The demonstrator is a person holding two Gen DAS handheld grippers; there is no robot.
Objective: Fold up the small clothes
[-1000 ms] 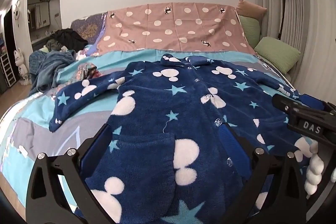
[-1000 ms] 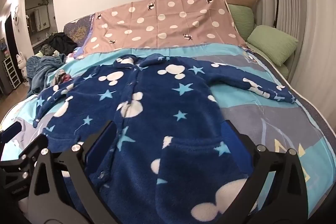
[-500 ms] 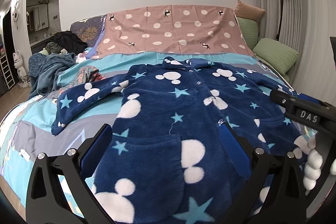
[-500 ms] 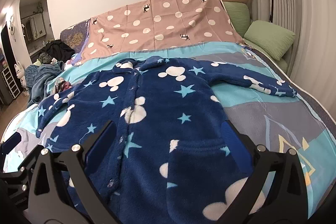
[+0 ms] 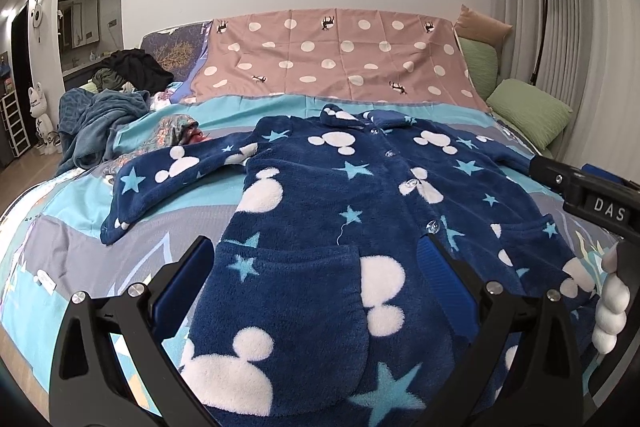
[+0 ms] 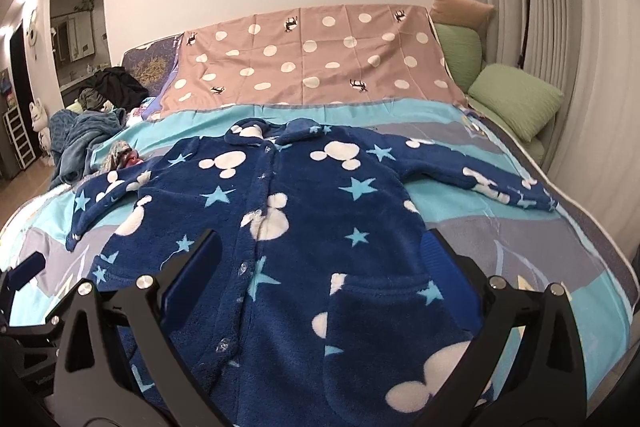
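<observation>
- The navy fleece robe (image 5: 328, 211) with white mouse heads and blue stars lies flat, buttoned, sleeves spread, on the bed (image 5: 60, 239).
- Left tool (image 5: 312, 267) gapes wide above the hem, empty.
- Right tool (image 6: 320, 263) likewise wide apart, empty.

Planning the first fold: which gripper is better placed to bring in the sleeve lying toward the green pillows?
Right, probably: the right gripper hovers open over that side's pocket, with that sleeve stretched out on its side.

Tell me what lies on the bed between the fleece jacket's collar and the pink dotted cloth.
Only bare turquoise bedsheet separates the jacket's collar from the pink dotted cloth; both wrist views show it.
</observation>
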